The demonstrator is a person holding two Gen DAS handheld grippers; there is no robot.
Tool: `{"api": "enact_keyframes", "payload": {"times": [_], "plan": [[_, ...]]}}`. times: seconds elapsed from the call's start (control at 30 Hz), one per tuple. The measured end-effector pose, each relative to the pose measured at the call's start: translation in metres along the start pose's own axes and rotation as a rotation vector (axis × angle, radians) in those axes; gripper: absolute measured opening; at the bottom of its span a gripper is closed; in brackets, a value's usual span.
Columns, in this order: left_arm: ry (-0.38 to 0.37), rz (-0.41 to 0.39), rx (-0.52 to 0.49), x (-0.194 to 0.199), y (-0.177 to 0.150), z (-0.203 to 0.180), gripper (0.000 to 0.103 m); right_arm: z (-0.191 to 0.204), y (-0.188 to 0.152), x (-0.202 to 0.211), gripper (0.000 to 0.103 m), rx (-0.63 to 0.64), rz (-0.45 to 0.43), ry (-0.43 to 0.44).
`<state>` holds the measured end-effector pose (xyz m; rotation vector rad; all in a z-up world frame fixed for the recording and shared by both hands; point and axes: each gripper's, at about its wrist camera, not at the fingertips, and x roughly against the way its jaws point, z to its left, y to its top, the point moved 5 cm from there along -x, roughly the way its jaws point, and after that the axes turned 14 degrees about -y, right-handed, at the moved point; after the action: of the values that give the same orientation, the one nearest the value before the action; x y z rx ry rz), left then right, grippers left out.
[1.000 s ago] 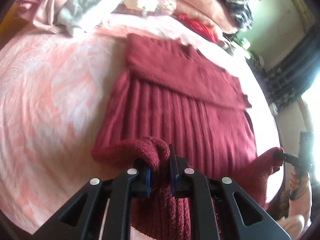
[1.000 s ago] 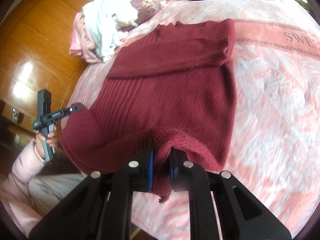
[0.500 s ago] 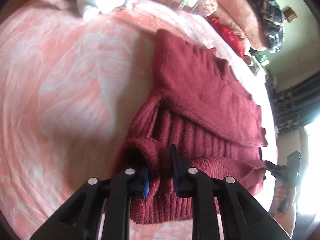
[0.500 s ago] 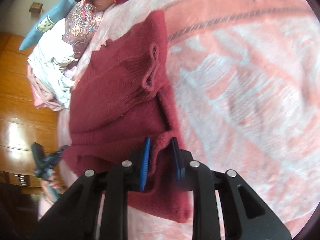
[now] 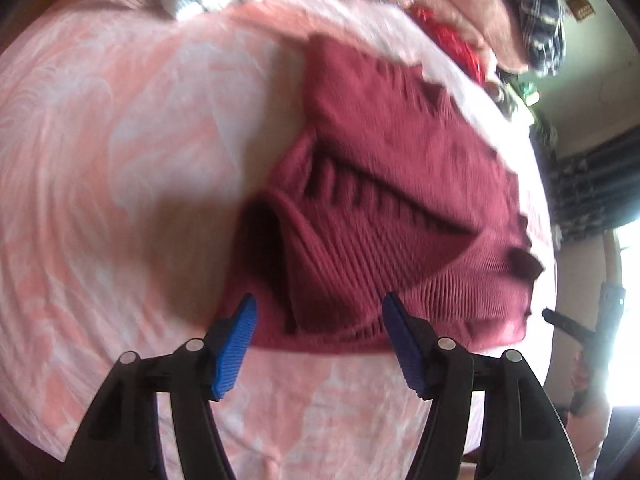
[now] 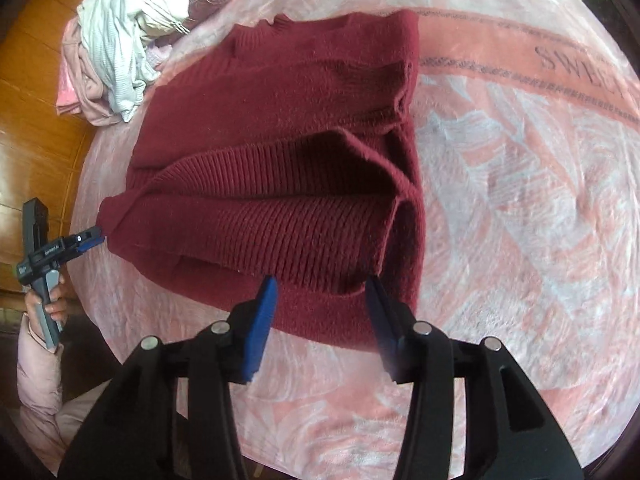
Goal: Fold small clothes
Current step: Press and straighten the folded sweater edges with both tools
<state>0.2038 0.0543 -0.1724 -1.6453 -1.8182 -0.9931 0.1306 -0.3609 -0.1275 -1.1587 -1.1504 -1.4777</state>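
Observation:
A dark red knitted sweater lies folded on the pink bed cover, its ribbed hem doubled up over the body. My left gripper stands over the sweater's near left corner; its jaws are opening and the blue pads do not press the knit. My right gripper hovers at the near right corner, jaws also opening, with the hem's edge between the pads but free of them. The left gripper also shows at the sweater's left corner in the right wrist view, held by a hand.
A heap of white and pink clothes lies at the bed's far left. Pillows and a plaid cloth lie at the head of the bed. The pink patterned cover spreads wide to the right. A wooden floor lies beyond the left edge.
Both grippers carried the sweater's lower edge up over its body, then let it go. Both sets of jaws went from shut on the knit to standing apart.

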Motion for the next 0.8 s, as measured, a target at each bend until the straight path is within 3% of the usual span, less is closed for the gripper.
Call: {"api": "enact_keyframes", "payload": {"times": [0.13, 0.2, 0.27, 0.37, 0.47, 0.6, 0.63, 0.67, 0.7, 0.73, 0.8], "plan": [[-0.020, 0.062, 0.051, -0.027, -0.010, 0.008, 0.065, -0.017, -0.002, -0.027, 0.046, -0.117, 0.064, 0.039], [-0.027, 0.063, 0.055, -0.035, -0.009, 0.010, 0.064, -0.022, -0.001, -0.030, 0.036, -0.151, 0.079, 0.100], [-0.046, 0.045, 0.047, -0.039, -0.003, 0.008, 0.061, -0.023, 0.004, -0.033, 0.009, -0.153, 0.066, 0.111], [-0.055, 0.035, 0.019, -0.042, 0.006, 0.000, 0.031, -0.024, 0.013, -0.031, 0.005, -0.130, 0.022, 0.098], [-0.076, -0.009, 0.000, -0.034, 0.020, -0.010, 0.020, -0.023, 0.028, -0.020, 0.004, -0.139, -0.036, 0.119], [-0.088, -0.131, -0.026, -0.007, 0.049, -0.023, 0.020, -0.039, 0.053, -0.003, 0.005, -0.212, -0.096, 0.150], [-0.059, -0.156, -0.037, -0.003, 0.056, -0.024, 0.021, -0.045, 0.058, -0.002, 0.010, -0.229, -0.116, 0.122], [-0.013, -0.193, -0.044, 0.005, 0.063, -0.021, 0.034, -0.051, 0.061, 0.000, 0.023, -0.242, -0.136, 0.075], [0.005, -0.212, -0.043, 0.009, 0.067, -0.019, 0.054, -0.056, 0.063, 0.000, 0.033, -0.246, -0.145, 0.046], [0.014, -0.238, -0.038, 0.015, 0.070, -0.015, 0.060, -0.059, 0.062, 0.000, 0.042, -0.246, -0.149, 0.054], [0.015, -0.255, -0.034, 0.022, 0.073, -0.009, 0.062, -0.063, 0.059, 0.000, 0.041, -0.232, -0.143, 0.077]]}}
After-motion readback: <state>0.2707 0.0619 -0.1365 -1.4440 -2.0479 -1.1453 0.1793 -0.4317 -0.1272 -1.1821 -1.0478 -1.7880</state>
